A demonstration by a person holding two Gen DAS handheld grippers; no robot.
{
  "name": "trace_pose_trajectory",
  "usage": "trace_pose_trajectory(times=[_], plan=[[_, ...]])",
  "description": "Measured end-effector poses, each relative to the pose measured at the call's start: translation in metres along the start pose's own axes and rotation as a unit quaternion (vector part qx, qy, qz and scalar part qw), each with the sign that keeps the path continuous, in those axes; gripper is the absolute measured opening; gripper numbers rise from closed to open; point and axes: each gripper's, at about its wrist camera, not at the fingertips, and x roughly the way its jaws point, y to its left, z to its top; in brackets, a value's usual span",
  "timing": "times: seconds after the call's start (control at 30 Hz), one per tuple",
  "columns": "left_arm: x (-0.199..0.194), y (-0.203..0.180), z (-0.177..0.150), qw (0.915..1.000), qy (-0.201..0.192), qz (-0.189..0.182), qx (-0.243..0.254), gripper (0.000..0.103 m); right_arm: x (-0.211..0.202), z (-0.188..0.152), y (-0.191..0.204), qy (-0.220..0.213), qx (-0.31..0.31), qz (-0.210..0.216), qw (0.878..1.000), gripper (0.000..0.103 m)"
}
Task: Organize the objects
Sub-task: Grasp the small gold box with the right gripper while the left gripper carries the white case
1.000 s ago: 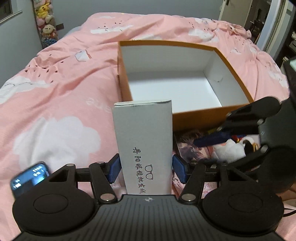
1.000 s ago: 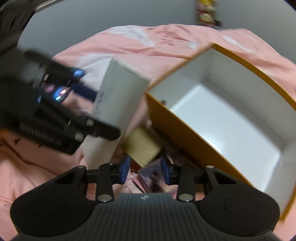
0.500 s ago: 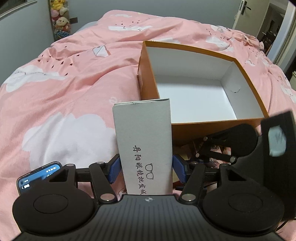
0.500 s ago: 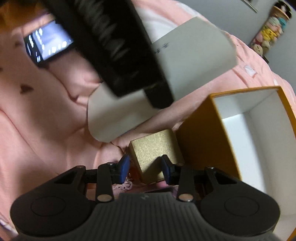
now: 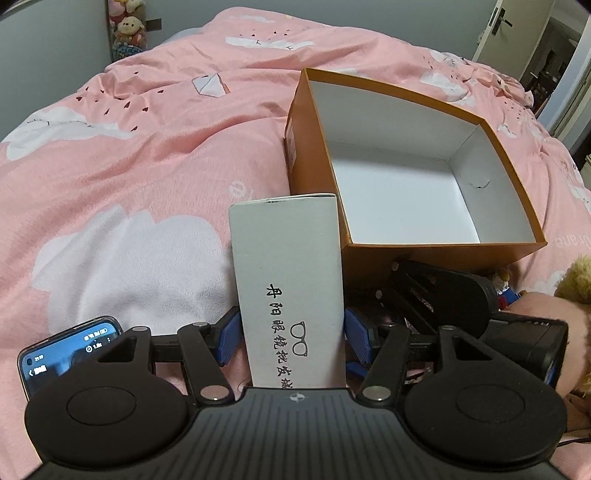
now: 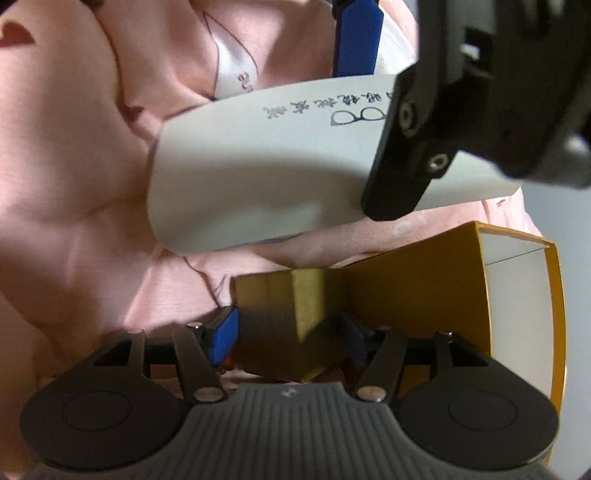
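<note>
My left gripper (image 5: 291, 338) is shut on a white glasses box (image 5: 288, 280) with black lettering and holds it above the pink bedcover, just left of an open orange box with a white inside (image 5: 406, 192). The white box also shows in the right wrist view (image 6: 266, 177), with the left gripper's fingers (image 6: 356, 37) on it. My right gripper (image 6: 291, 332) has its blue pads on either side of a small gold box (image 6: 291, 310) that lies against the orange box's outer wall (image 6: 417, 280). In the left wrist view the right gripper's body (image 5: 443, 295) sits below the orange box.
A phone with a lit screen (image 5: 70, 354) lies on the bed at the lower left. Small toys and a plush (image 5: 576, 277) lie at the right by the orange box. A door (image 5: 506, 29) and stacked plush toys (image 5: 127, 26) stand beyond the bed.
My right gripper has dropped down and closed in around the gold box. My left gripper has shifted left with the white box, so the orange box now sits further right.
</note>
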Motion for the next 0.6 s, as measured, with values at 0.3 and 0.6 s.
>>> trace_pose_trajectory(times=[0.3, 0.6], plan=[[-0.01, -0.002, 0.002, 0.9999, -0.01, -0.012, 0.003, 0.068, -0.031, -0.004, -0.019, -0.028, 0.024, -0.004, 0.999, 0.051], [-0.044, -0.026, 0.014, 0.998, -0.034, -0.029, 0.045, 0.068, -0.103, -0.018, -0.06, -0.061, 0.061, -0.007, 0.996, 0.051]])
